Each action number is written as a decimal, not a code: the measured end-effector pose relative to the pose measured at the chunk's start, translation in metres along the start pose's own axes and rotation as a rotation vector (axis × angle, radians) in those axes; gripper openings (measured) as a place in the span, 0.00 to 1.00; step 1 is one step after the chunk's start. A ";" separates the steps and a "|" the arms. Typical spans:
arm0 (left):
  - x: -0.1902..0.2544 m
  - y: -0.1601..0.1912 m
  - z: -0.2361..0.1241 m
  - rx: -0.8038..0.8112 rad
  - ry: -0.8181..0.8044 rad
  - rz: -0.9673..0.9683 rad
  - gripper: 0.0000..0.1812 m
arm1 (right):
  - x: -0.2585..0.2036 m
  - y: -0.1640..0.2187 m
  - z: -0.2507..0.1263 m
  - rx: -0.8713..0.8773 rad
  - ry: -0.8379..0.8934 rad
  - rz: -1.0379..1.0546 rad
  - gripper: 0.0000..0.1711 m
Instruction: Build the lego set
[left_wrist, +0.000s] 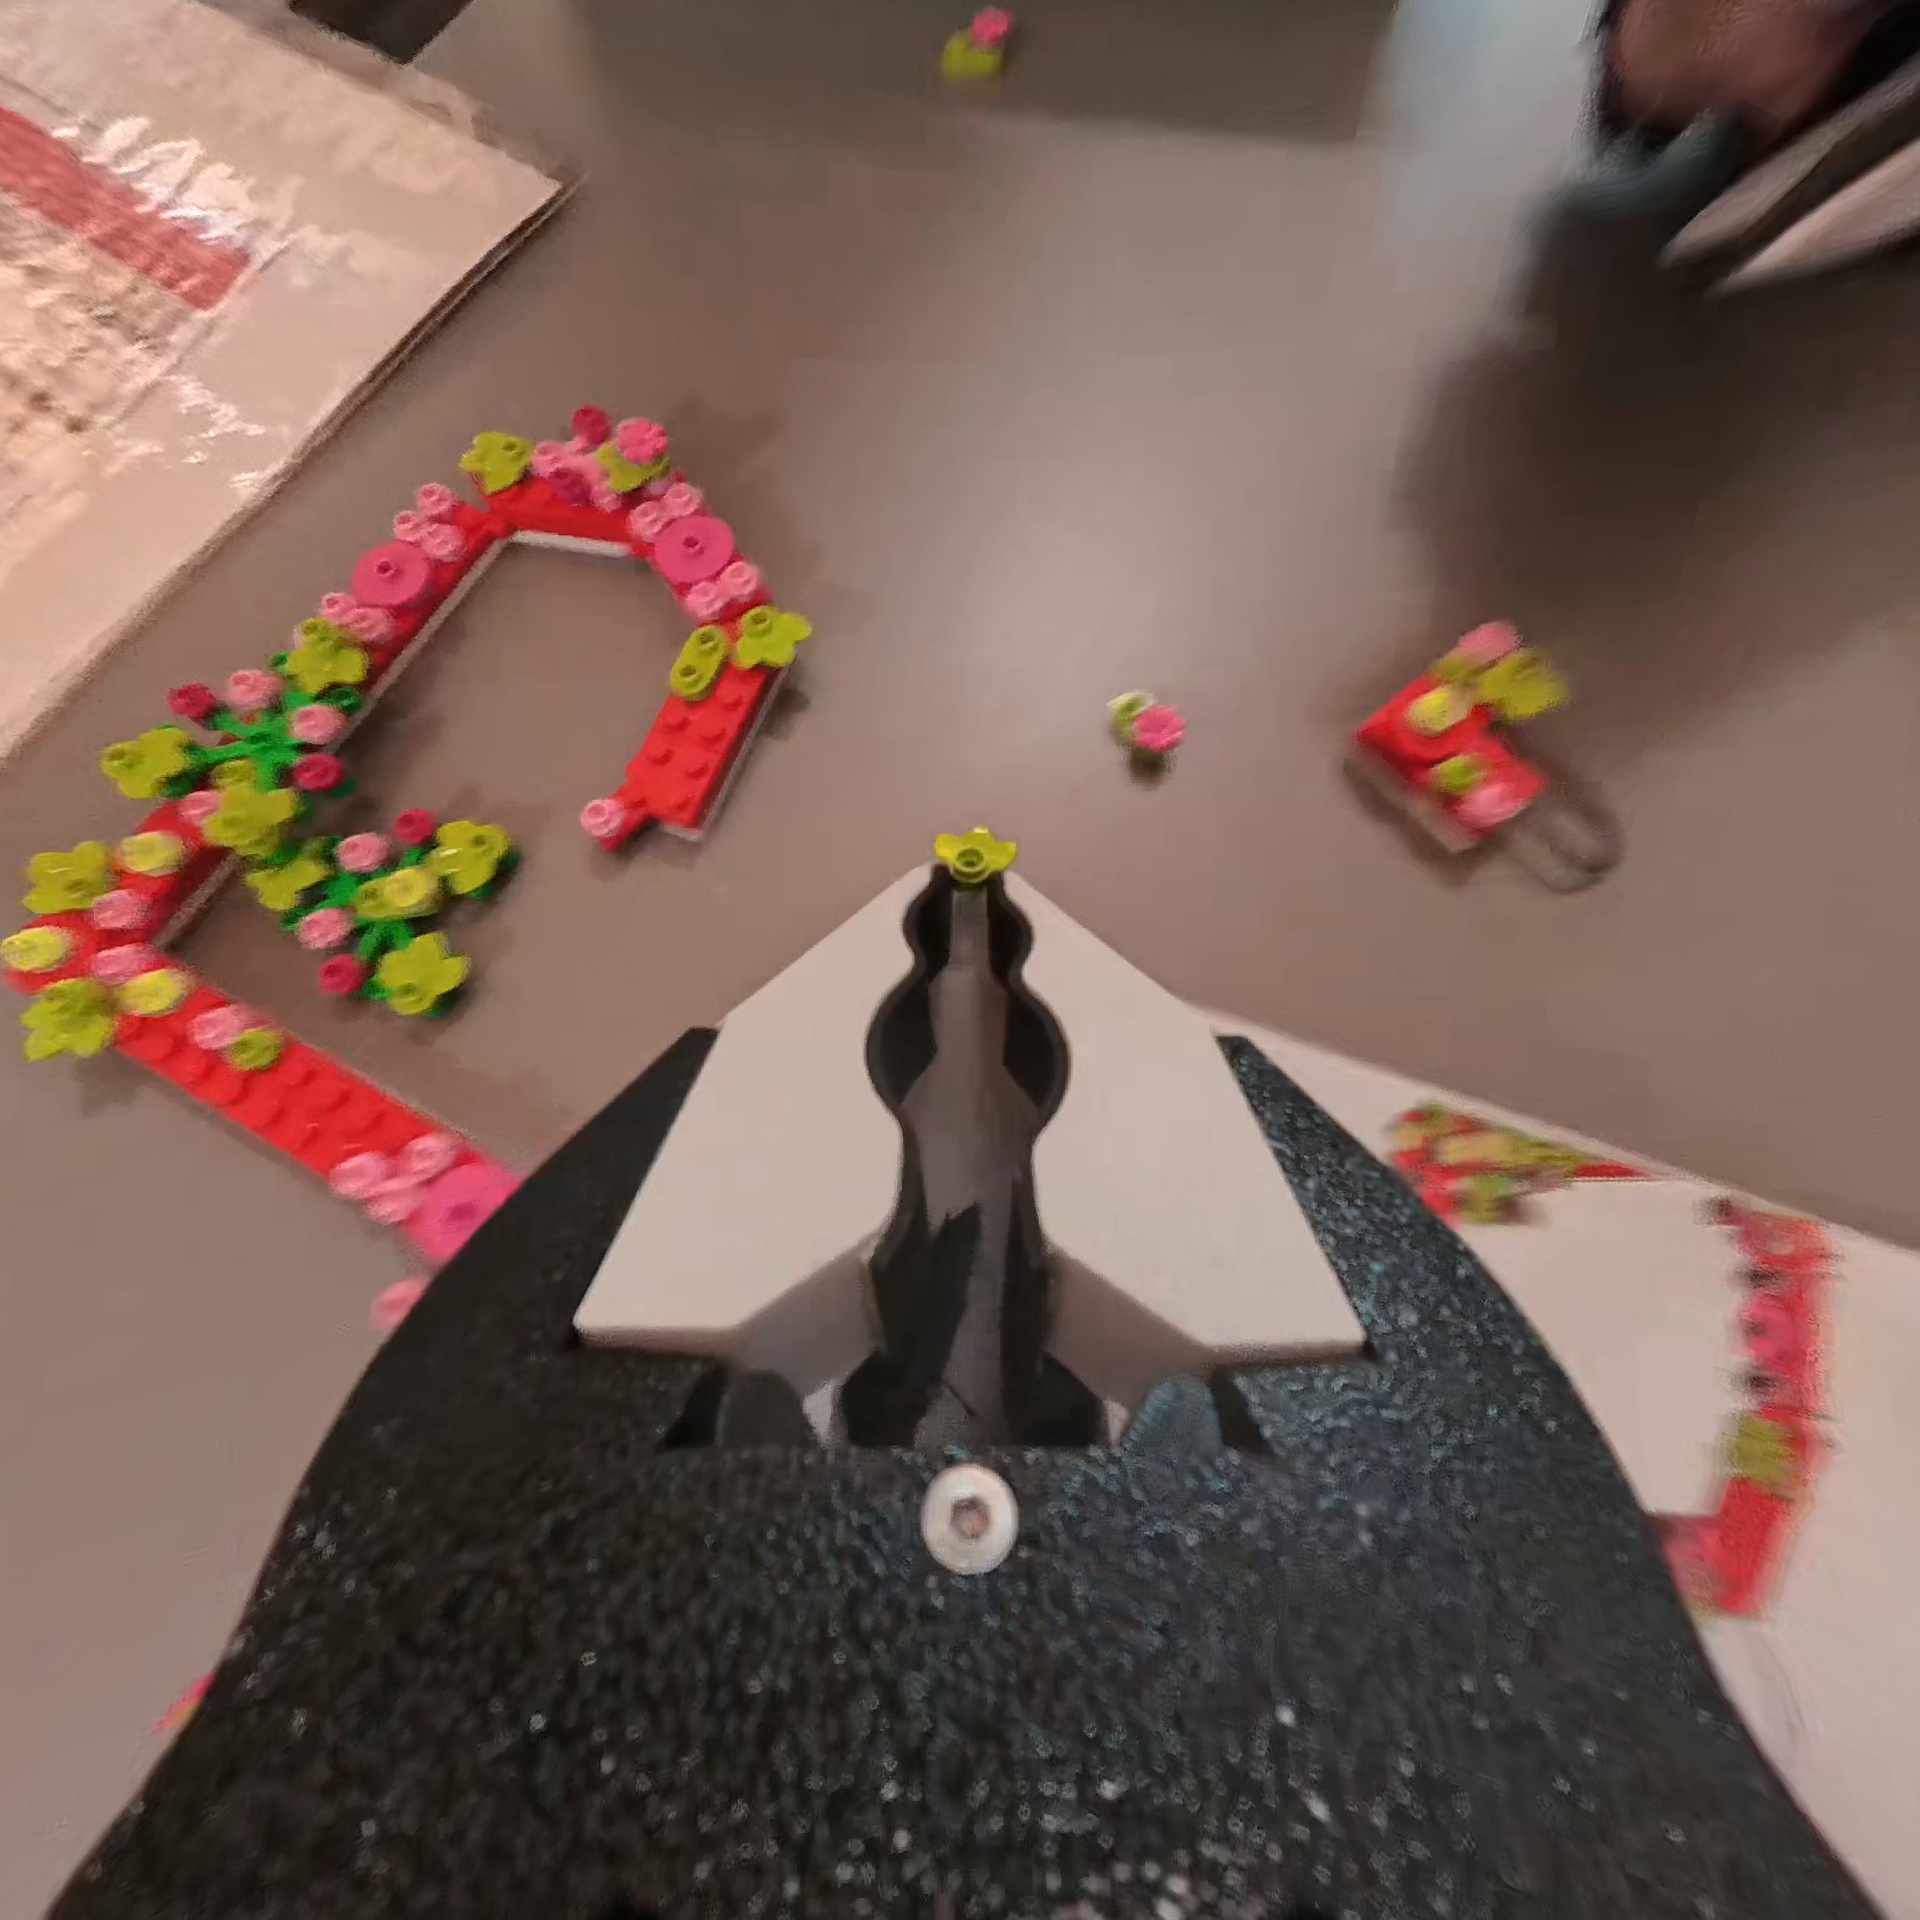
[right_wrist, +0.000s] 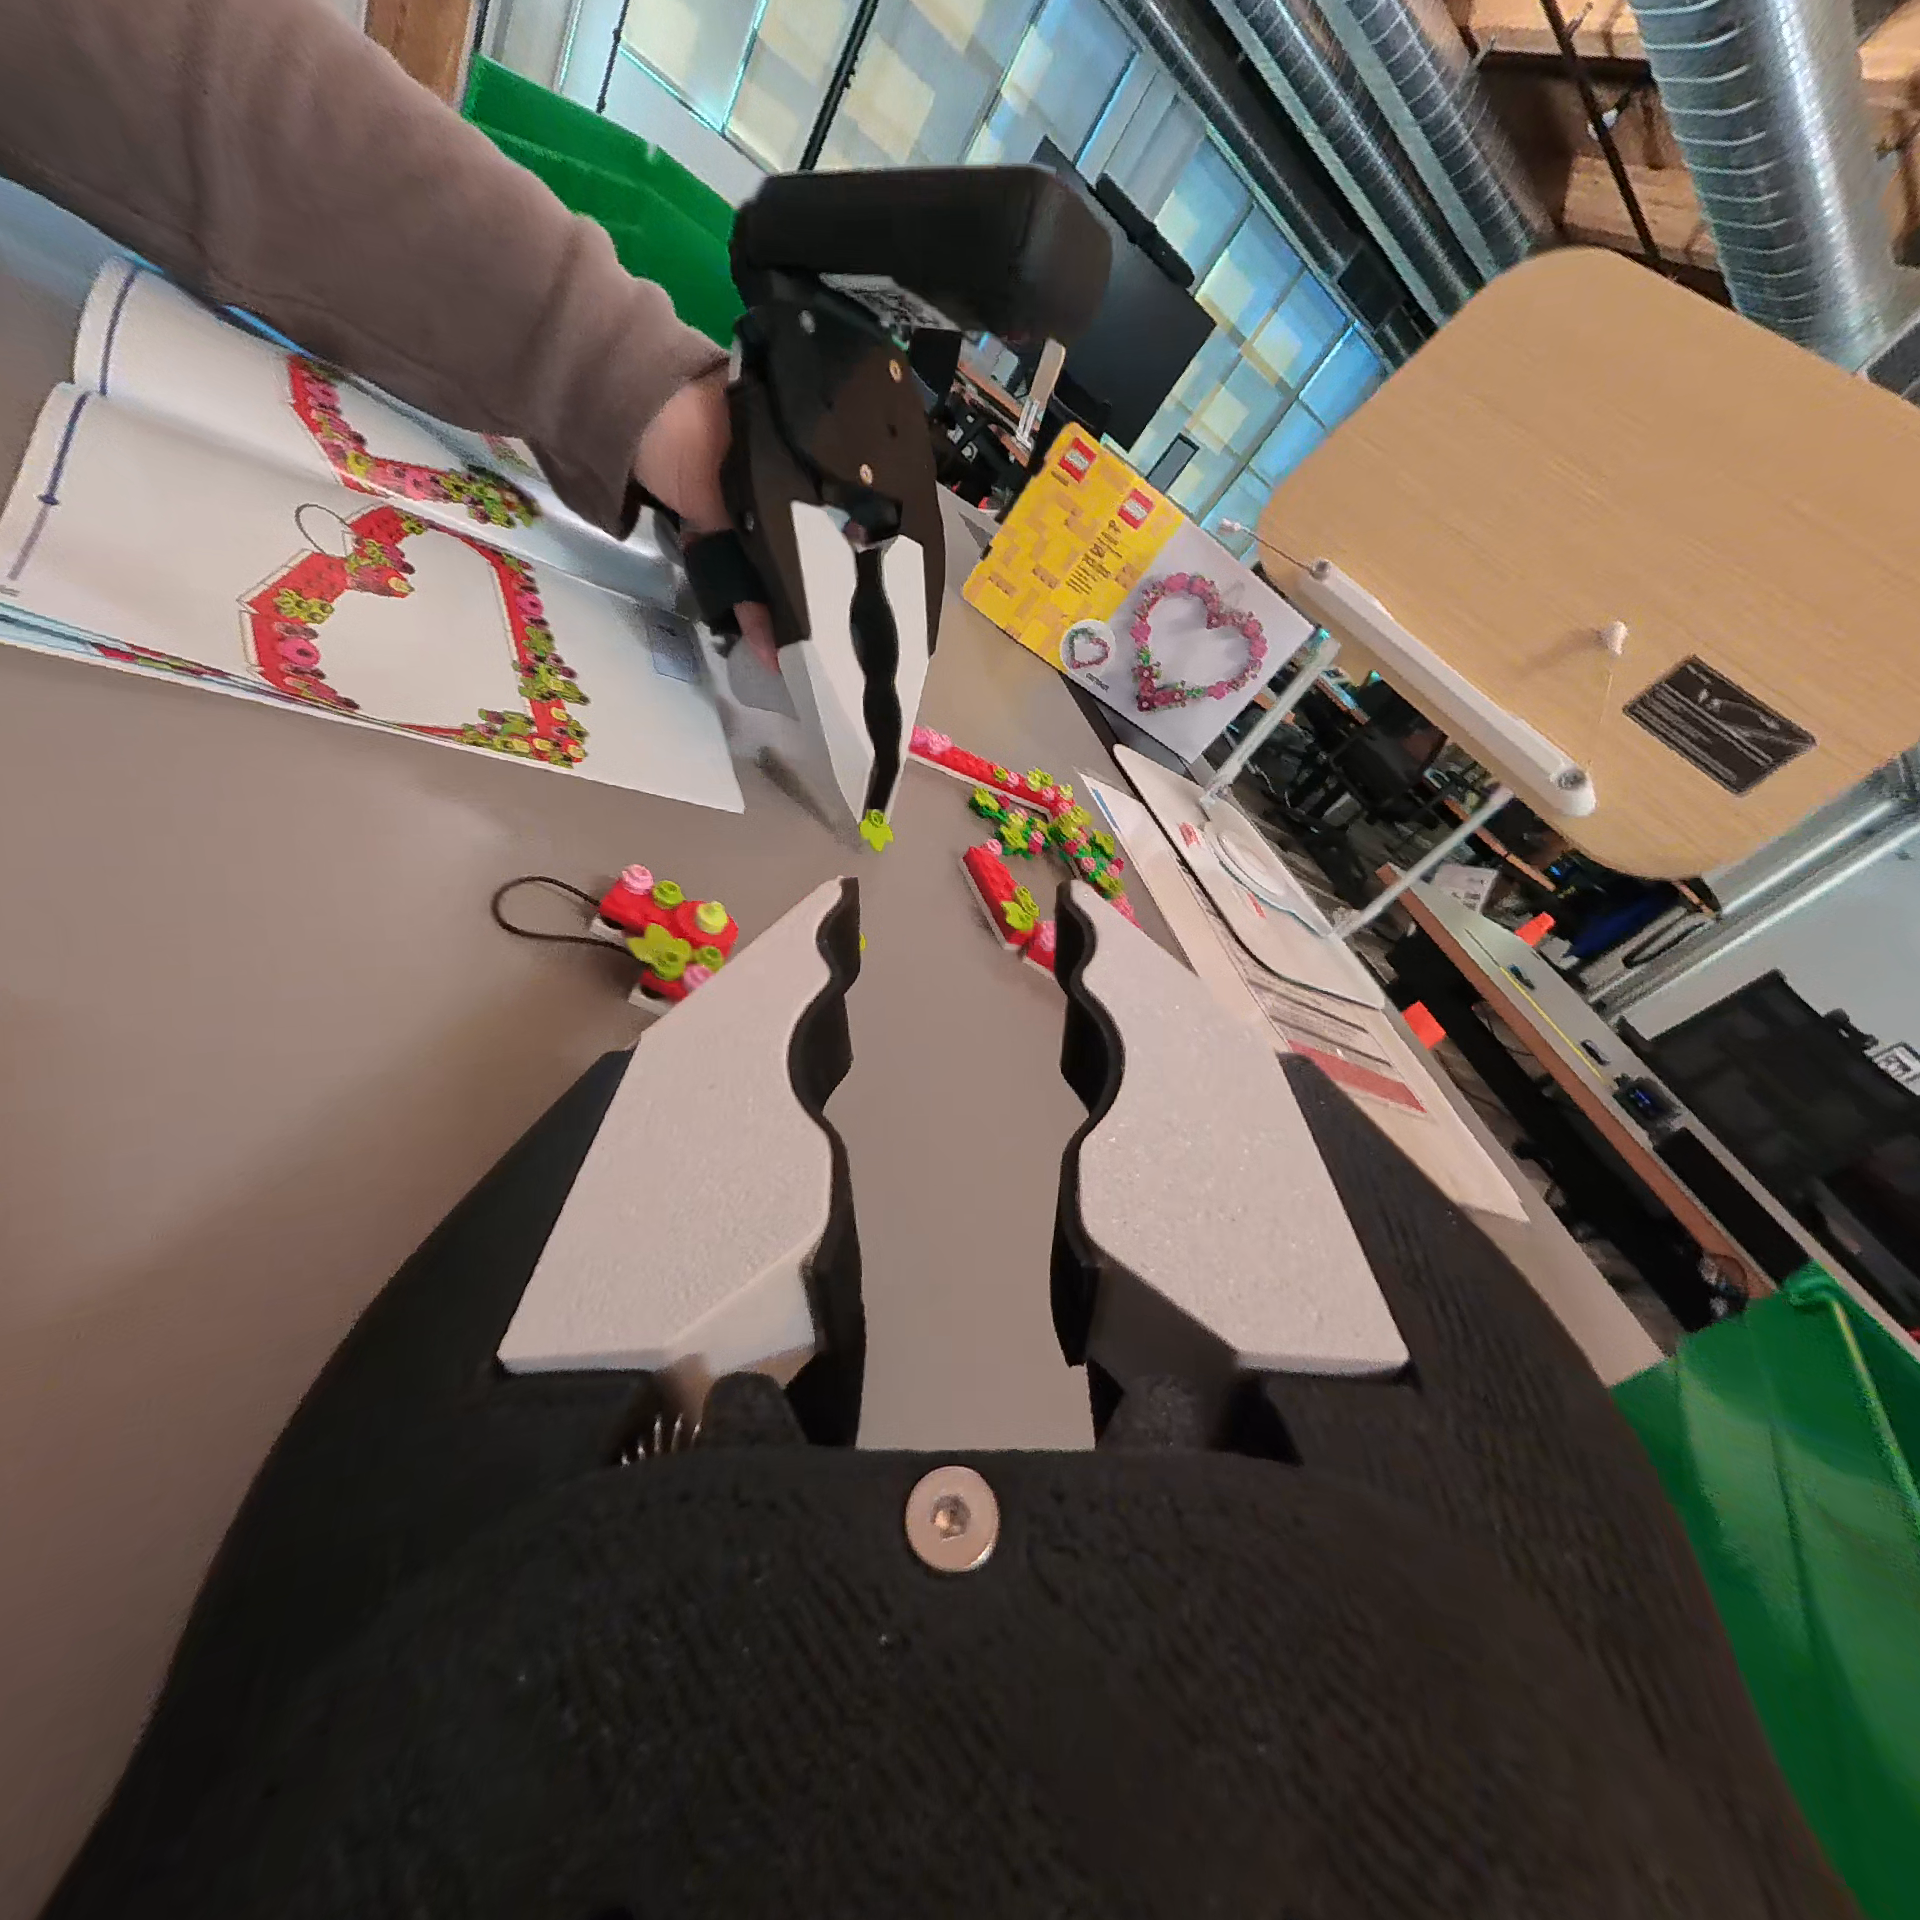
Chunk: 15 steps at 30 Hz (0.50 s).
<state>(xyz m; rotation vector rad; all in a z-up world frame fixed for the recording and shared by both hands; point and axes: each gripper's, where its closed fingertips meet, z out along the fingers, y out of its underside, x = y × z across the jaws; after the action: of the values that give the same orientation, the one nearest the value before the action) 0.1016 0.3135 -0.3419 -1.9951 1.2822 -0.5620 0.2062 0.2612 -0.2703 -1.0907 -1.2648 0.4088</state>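
Observation:
My left gripper (left_wrist: 972, 868) is shut on a small lime green flower piece (left_wrist: 974, 854), held above the grey table; it also shows in the right wrist view (right_wrist: 876, 821) with the lime piece (right_wrist: 876, 829) at its tips. A red heart frame section covered in pink and lime flowers (left_wrist: 582, 582) lies to the left, with a lower part (left_wrist: 208, 935). A small red block with a cord loop (left_wrist: 1455, 748) lies to the right, also in the right wrist view (right_wrist: 670, 930). My right gripper (right_wrist: 956, 904) is open and empty, low over the table.
A loose pink and lime flower piece (left_wrist: 1148, 722) lies ahead, another (left_wrist: 979, 42) far back. The open instruction booklet (right_wrist: 364, 613) lies on the left, its page also at lower right (left_wrist: 1662, 1351). The set box (right_wrist: 1132, 603) stands behind. Paper bags (left_wrist: 156, 312) lie at upper left.

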 end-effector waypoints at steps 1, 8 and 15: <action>0.014 -0.008 -0.002 0.044 0.067 -0.056 0.03 | -0.003 -0.003 0.001 0.008 -0.004 -0.015 0.20; 0.099 -0.046 -0.016 0.175 0.502 -0.366 0.03 | -0.045 -0.025 0.008 0.046 -0.071 -0.273 0.10; 0.120 -0.050 -0.017 0.163 0.629 -0.434 0.03 | -0.061 -0.019 0.014 0.004 -0.119 -0.355 0.08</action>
<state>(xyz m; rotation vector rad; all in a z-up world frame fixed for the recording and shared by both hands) 0.1712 0.2126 -0.2946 -2.0351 1.0797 -1.5461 0.1691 0.2110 -0.2889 -0.8250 -1.5294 0.2084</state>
